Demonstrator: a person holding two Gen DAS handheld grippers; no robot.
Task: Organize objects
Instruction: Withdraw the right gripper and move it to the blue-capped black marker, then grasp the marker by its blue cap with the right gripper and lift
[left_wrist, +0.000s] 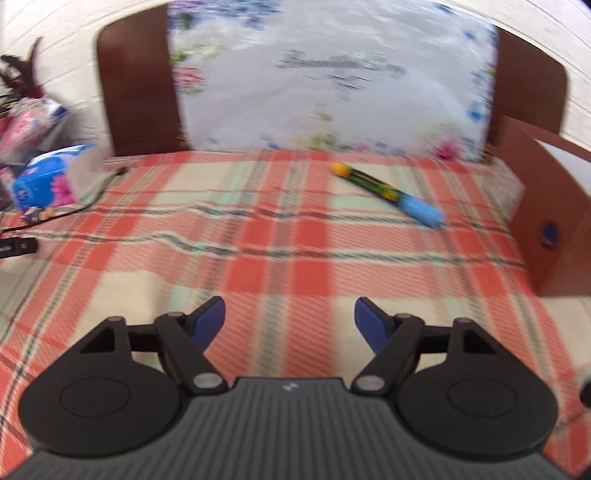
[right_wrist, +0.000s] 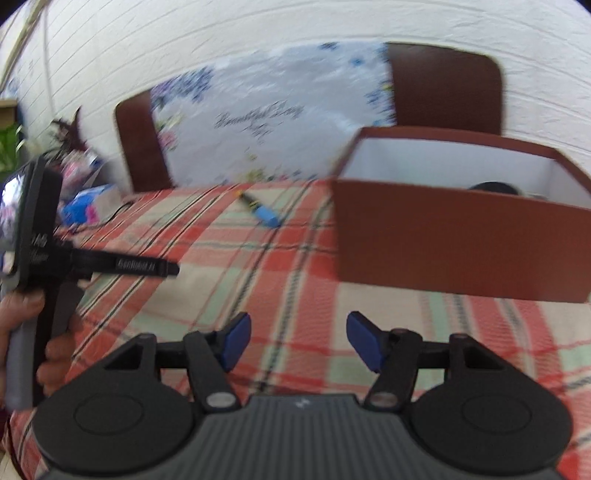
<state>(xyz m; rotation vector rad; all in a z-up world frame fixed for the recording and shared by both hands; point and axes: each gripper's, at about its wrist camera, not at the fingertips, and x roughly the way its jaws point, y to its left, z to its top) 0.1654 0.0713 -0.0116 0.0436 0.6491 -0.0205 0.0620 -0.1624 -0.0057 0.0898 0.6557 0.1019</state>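
Observation:
A toy pen (left_wrist: 388, 193) with an orange tip, a dark patterned body and a blue end lies on the red plaid bedcover (left_wrist: 280, 251), far ahead and right of my left gripper (left_wrist: 290, 325), which is open and empty. The pen also shows in the right wrist view (right_wrist: 260, 209). A brown box (right_wrist: 458, 221) with a white inside stands open on the bed at right; a dark object shows inside it (right_wrist: 493, 187). My right gripper (right_wrist: 298, 341) is open and empty, in front of the box. The left gripper shows from the side at left (right_wrist: 147, 266).
A floral pillow (left_wrist: 332, 81) leans on the brown headboard (left_wrist: 136, 85). A blue tissue pack (left_wrist: 48, 177) and a black cable (left_wrist: 92, 199) lie at the far left, with clutter behind. The box edge (left_wrist: 546, 206) is at right.

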